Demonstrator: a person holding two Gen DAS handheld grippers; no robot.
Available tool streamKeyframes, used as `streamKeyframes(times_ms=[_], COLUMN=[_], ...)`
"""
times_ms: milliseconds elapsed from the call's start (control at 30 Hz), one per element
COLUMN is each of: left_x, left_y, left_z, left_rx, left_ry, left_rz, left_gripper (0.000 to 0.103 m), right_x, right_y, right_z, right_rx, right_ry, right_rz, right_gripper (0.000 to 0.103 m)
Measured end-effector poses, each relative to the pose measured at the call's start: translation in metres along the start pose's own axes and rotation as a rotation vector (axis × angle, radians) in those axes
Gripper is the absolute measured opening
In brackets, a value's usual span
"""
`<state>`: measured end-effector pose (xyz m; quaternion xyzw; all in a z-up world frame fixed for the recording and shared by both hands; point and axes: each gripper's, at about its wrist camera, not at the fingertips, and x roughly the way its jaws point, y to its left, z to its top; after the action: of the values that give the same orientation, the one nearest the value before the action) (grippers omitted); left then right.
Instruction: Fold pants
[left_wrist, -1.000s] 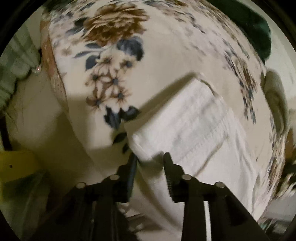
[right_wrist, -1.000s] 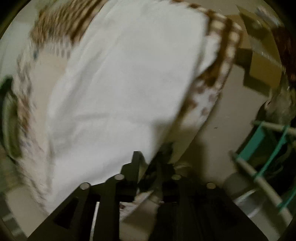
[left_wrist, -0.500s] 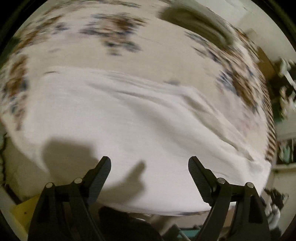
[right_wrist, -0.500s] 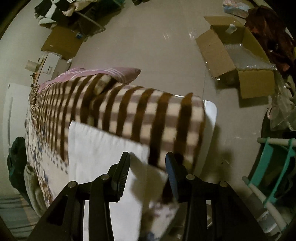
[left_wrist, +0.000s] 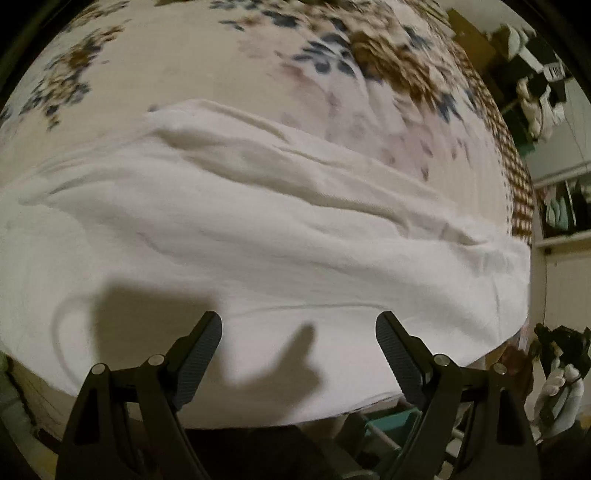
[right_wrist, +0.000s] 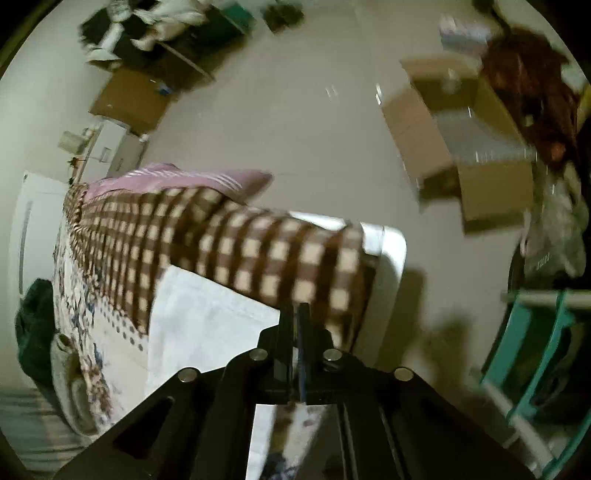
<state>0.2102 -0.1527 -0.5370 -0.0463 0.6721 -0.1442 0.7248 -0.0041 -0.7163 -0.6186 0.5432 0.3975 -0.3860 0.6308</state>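
The white cotton pants (left_wrist: 258, 236) are seen spread, wrinkled, across a floral cream bedspread (left_wrist: 192, 62), their left end cut off by the frame edge. The left gripper (left_wrist: 298, 350) is held above them with its jaws wide apart and nothing between them. The right gripper (right_wrist: 298, 332) is seen with jaws nearly together, having just been closing; whether cloth is pinched there cannot be told. A brown checked blanket (right_wrist: 240, 254) and a blurred cardboard box (right_wrist: 469, 147) are visible beyond.
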Motion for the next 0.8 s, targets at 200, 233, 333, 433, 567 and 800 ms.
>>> streamKeyframes(times_ms=[200, 233, 333, 433, 567, 800], left_x=[0.05, 0.056, 0.062, 0.067, 0.071, 0.07], left_y=[-0.005, -0.004, -0.008, -0.016, -0.026, -0.024], left_z=[-0.001, -0.002, -0.002, -0.003, -0.004, -0.002], left_rx=[0.051, 0.056, 0.075, 0.112, 0.14, 0.093], left_ry=[0.096, 0.1, 0.089, 0.097, 0.097, 0.085], left_rz=[0.03, 0.03, 0.016, 0.078, 0.134, 0.134], left_gripper=[0.085, 0.093, 0.103, 0.103, 0.103, 0.103], right_x=[0.045, 0.055, 0.077, 0.071, 0.09, 0.106], right_y=[-0.006, -0.005, -0.002, 0.002, 0.008, 0.012], right_z=[-0.032, -0.038, -0.052, -0.052, -0.052, -0.038], right_rx=[-0.02, -0.028, -0.034, 0.009, 0.011, 0.032], right_ry=[0.214, 0.237, 0.242, 0.134, 0.181, 0.117], right_rz=[0.208, 0.198, 0.241, 0.405, 0.444, 0.514], right_gripper=[0.061, 0.061, 0.062, 0.049, 0.049, 0.014])
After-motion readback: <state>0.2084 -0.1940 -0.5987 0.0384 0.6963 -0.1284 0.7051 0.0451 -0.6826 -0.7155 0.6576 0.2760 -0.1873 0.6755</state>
